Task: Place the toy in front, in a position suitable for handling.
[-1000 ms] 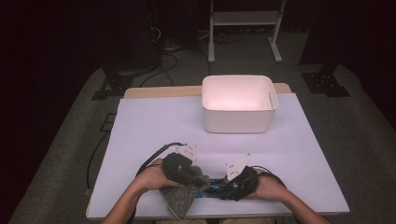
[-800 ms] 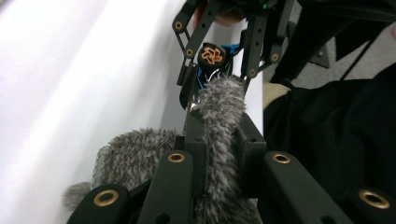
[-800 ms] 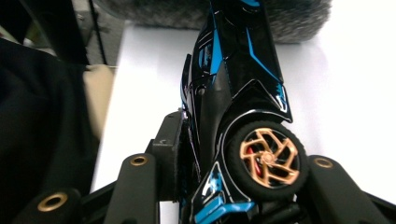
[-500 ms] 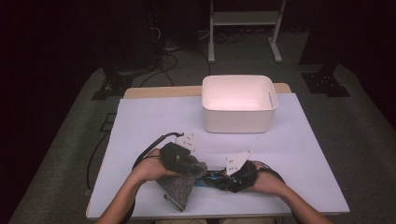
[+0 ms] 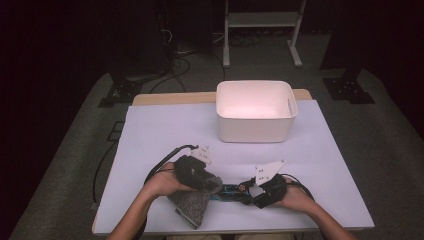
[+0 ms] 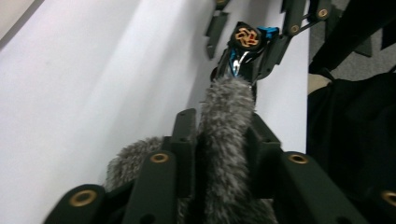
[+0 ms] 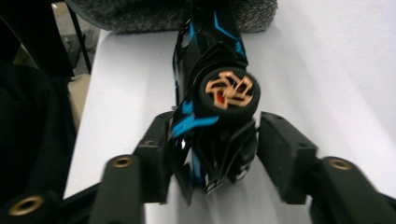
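Halfway, I'd guess: white bin (image 5: 255,112) on the counter (image 5: 165,130) sits empty. My left tongs (image 6: 219,154), just loosening, pinch the grey fuzzy pouch (image 5: 192,202); right tongs (image 7: 212,154), widening, straddle the toy car (image 7: 212,107) poking out.

Fuzzy grey cloth pouch (image 5: 192,204); glossy black-and-blue plastic toy car (image 7: 210,107); smooth matt white bin (image 5: 255,127) beyond the car; smooth matt table (image 5: 165,130).
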A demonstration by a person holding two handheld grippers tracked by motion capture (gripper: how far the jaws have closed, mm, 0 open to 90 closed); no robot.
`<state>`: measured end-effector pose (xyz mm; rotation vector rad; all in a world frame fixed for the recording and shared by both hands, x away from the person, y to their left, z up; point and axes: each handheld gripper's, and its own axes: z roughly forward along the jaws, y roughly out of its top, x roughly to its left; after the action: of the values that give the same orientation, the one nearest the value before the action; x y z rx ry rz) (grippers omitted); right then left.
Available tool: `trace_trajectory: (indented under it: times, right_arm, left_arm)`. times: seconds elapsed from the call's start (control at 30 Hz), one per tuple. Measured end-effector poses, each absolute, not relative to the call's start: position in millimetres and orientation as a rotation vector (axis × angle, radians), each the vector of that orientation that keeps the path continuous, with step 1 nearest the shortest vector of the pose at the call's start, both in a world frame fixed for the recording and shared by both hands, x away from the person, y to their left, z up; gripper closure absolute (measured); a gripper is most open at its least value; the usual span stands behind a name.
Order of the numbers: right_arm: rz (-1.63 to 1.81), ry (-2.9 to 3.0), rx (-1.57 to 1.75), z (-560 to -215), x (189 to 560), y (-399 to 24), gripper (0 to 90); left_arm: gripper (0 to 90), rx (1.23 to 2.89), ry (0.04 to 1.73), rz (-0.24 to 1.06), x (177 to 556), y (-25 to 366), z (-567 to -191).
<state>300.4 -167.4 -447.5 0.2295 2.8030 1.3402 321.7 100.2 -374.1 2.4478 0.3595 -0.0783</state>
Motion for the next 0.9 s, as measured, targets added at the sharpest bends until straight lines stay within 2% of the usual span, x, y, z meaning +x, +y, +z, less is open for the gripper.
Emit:
trace_trajectory:
  times: [0.03, 0.23, 0.27, 0.3, 0.33, 0.37, 0.4, 0.67, 0.9]
  right_arm:
    - [1.340, 2.802, 0.226, -448.0, 299.4, -168.5, 50.5]
    - [1.332, 2.792, 0.211, -451.1, 297.0, -165.9, 52.7]
    - [1.329, 2.788, 0.211, -451.7, 297.0, -165.2, 53.1]
    - [1.330, 2.787, 0.214, -452.3, 297.0, -164.6, 53.1]
    - [1.330, 2.787, 0.214, -452.3, 297.0, -164.6, 53.1]
    - [1.329, 2.786, 0.221, -452.7, 297.1, -164.1, 53.2]
    - [1.329, 2.786, 0.221, -452.7, 297.1, -164.1, 53.2]
    - [1.333, 2.771, 0.195, -452.9, 295.5, -162.0, 55.4]
    - [1.345, 2.770, 0.204, -453.7, 296.1, -162.2, 55.4]
  left_arm:
    - [62.6, 2.453, 0.375, -0.075, 321.9, 100.2, -373.6]
    - [58.8, 2.460, 0.413, -0.027, 318.5, 106.9, -369.6]
    - [60.9, 2.460, 0.414, -0.015, 318.3, 108.8, -368.9]
    - [67.5, 2.460, 0.414, -0.015, 318.3, 108.8, -368.9]
    - [67.5, 2.460, 0.401, -0.003, 317.6, 110.5, -368.5]
    - [78.8, 2.472, 0.385, 0.024, 316.4, 113.8, -367.5]
    - [81.4, 2.472, 0.385, 0.024, 316.4, 113.8, -367.5]
    - [82.5, 2.466, 0.402, 0.050, 321.5, 116.1, -358.5]
    - [82.1, 2.448, 0.317, 0.015, 316.7, 91.9, -359.4]
